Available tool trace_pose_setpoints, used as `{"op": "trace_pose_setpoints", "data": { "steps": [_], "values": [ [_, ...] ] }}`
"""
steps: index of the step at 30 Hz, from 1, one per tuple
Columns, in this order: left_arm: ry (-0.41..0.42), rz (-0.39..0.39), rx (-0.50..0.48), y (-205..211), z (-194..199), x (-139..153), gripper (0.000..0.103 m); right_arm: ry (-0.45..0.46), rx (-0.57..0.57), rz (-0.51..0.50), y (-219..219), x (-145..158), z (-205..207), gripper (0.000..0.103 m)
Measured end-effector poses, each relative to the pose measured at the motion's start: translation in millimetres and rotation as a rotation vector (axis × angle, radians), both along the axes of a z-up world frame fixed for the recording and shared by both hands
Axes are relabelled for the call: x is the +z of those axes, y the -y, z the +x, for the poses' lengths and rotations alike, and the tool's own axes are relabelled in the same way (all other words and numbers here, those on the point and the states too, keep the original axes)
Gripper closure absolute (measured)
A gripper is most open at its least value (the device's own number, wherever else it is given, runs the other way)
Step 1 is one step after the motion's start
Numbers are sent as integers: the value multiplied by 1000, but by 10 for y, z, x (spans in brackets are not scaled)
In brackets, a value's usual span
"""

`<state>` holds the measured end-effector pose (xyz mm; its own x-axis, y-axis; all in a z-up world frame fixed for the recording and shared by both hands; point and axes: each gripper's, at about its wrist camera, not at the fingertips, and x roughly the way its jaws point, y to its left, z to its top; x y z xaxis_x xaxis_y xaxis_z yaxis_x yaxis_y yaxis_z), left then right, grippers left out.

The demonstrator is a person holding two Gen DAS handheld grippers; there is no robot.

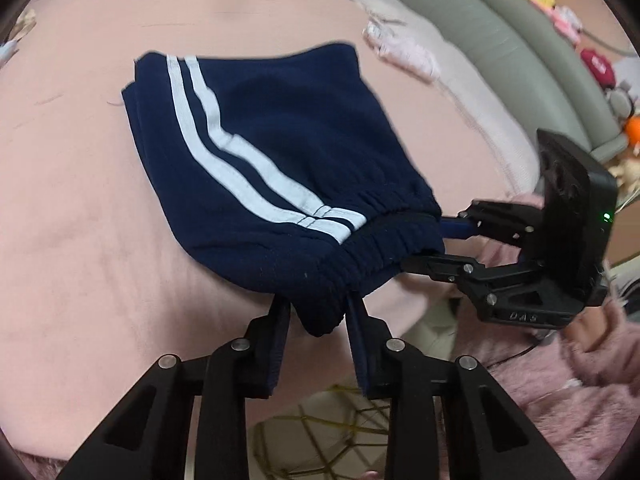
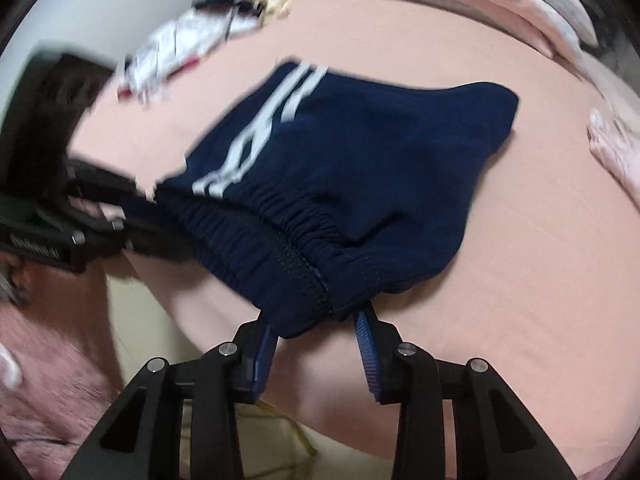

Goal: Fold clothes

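Note:
Folded navy shorts (image 1: 280,152) with two white side stripes lie on the pink bed sheet (image 1: 80,200). My left gripper (image 1: 318,312) straddles the near corner of the elastic waistband, jaws apart with the cloth between them. My right gripper (image 1: 424,244) comes in from the right, its fingers around the waistband's other end. In the right wrist view the shorts (image 2: 380,152) fill the middle; my right gripper (image 2: 322,320) has its jaws apart around the waistband corner, and the left gripper (image 2: 140,216) is blurred at the left on the waistband's far end.
A pale pink garment (image 1: 404,52) lies past the shorts, beside a grey padded bed rail (image 1: 500,40) with plush toys. A white and black printed garment (image 2: 180,52) lies at the sheet's far side. Fuzzy pink sleeve (image 1: 580,380) at right. The bed edge is near me.

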<state>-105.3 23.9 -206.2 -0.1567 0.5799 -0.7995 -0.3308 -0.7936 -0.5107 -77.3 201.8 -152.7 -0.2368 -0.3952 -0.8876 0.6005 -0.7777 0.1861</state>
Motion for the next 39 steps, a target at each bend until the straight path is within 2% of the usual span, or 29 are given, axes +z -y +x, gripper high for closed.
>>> {"op": "trace_pose_setpoints", "data": {
  "steps": [3,9,16,18,20,22,23,25,26,27,29,31,32,33,34,35,36,39],
  "values": [
    [14,66,42,95,-85,109,77,7,-46,-100,-120,145,-6,68],
    [2,178,112,228,-421,333,77,-11,-69,-218,-37,346,-167,68],
    [-24,219,204,402,-992,351,77,-32,-128,-273,-176,393,-599,67],
    [-36,201,267,427,-1133,277,77,-24,-147,-279,-270,361,-679,67],
    [-63,146,337,486,-1246,208,77,-15,-165,-285,-365,329,-759,67],
    [-128,104,404,440,-1277,221,77,-7,-184,-290,-459,297,-839,67],
    [-170,127,395,490,-1177,271,76,-3,-193,-293,-506,281,-879,67],
    [-225,149,354,467,-1038,296,58,6,-211,-299,-601,249,-960,66],
    [-242,129,323,446,-967,300,44,10,-221,-302,-648,233,-1000,59],
    [-264,104,290,369,-925,281,43,14,-230,-305,-695,217,-1040,51],
    [-269,66,249,341,-846,223,43,19,-238,-302,-753,182,-1103,50],
    [-259,14,222,324,-787,149,43,4,-190,-252,-608,129,-1070,50],
    [-253,-25,215,265,-809,82,46,-4,-165,-226,-536,103,-1054,50],
    [-246,-60,208,184,-845,19,67,-11,-141,-201,-464,76,-1037,50],
    [-240,-77,202,44,-918,-21,74,-19,-117,-176,-392,50,-1021,51],
    [-243,-96,201,26,-910,-32,80,-27,-92,-151,-319,23,-1004,63],
    [-249,-114,200,31,-887,-28,86,-34,-68,-125,-247,-3,-988,84],
    [-340,-136,213,60,-801,171,92,-60,-8,-62,-50,-62,-955,88]
  ]
}}
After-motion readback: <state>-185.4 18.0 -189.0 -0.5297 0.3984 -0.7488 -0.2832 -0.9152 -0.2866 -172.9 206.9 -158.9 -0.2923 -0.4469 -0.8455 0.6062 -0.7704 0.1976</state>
